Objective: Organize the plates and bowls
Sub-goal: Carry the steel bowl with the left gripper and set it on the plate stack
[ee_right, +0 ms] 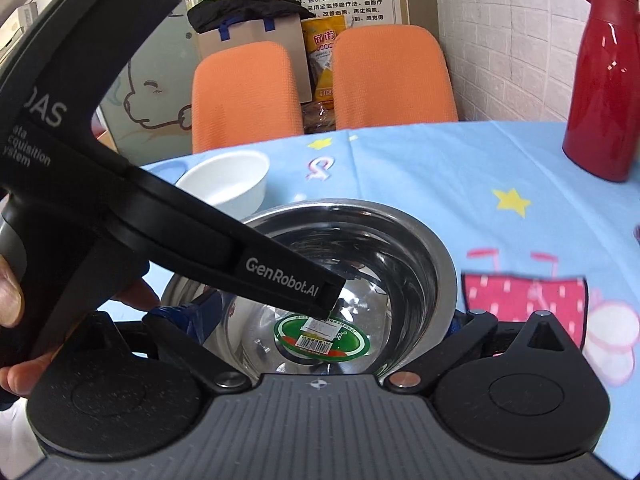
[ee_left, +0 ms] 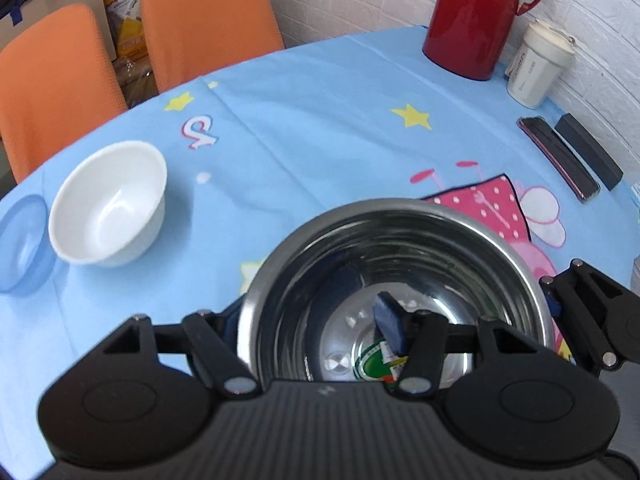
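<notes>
"GenRobot.AI" on left tongs (ee_right: 280, 276), barcode sticker (ee_right: 322, 338) inside steel bowl (ee_right: 420, 248)

L gripper (ee_left: 310, 322) angled down, jaws clamped on steel bowl (ee_left: 400, 216) wall, one pad inside. R gripper (ee_right: 325, 320) jaws spread wide, straddling it. L hand (ee_right: 10, 300) wraps the grip.

Bright, even light; glare streaks the red thermos (ee_left: 476, 20); fisheye bends the table (ee_left: 320, 120) edges; near parts look perhaps slightly blurred.

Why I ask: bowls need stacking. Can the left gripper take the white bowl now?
Probably not yet: the left gripper has its jaws shut on the steel bowl rim, though nothing stands between it and the white bowl.
</notes>
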`<state>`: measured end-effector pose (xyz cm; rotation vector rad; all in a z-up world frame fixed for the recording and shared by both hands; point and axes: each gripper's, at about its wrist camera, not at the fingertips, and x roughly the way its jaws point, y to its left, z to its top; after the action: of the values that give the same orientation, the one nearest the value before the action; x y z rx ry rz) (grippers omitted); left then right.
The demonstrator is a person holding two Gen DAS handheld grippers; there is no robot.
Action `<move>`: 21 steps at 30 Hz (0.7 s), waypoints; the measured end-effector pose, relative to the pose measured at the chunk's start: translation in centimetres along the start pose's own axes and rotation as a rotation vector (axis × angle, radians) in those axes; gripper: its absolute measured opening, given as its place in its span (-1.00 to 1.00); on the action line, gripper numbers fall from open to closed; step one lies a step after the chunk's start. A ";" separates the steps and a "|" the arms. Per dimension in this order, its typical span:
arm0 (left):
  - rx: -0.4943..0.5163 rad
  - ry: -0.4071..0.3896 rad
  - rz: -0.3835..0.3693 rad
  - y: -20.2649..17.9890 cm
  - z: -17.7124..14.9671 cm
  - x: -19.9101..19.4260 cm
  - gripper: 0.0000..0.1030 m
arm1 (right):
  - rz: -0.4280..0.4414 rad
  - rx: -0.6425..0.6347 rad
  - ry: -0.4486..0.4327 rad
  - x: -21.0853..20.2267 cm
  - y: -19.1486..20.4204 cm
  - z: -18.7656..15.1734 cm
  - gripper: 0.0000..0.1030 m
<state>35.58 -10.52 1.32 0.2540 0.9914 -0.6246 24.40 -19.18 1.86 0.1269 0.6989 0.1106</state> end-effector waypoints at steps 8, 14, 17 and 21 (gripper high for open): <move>-0.010 -0.010 0.033 -1.3 -6.2 -1.5 0.10 | 0.012 0.034 -0.002 -2.6 1.9 -4.9 0.74; -0.047 -0.022 0.040 -0.5 -7.1 -0.6 0.10 | 0.042 0.059 -0.003 -1.3 1.7 -5.8 0.74; -0.020 -0.031 0.052 -0.8 -7.3 -0.7 0.10 | 0.054 0.057 0.008 -1.4 1.9 -6.7 0.74; -0.011 -0.034 0.052 -1.0 -7.5 -0.8 0.10 | 0.050 0.052 0.016 -1.5 2.1 -7.0 0.74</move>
<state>29.49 -7.48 -1.96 0.2581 0.9523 -0.5746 18.59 -16.79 -2.21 0.1933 0.7153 0.1420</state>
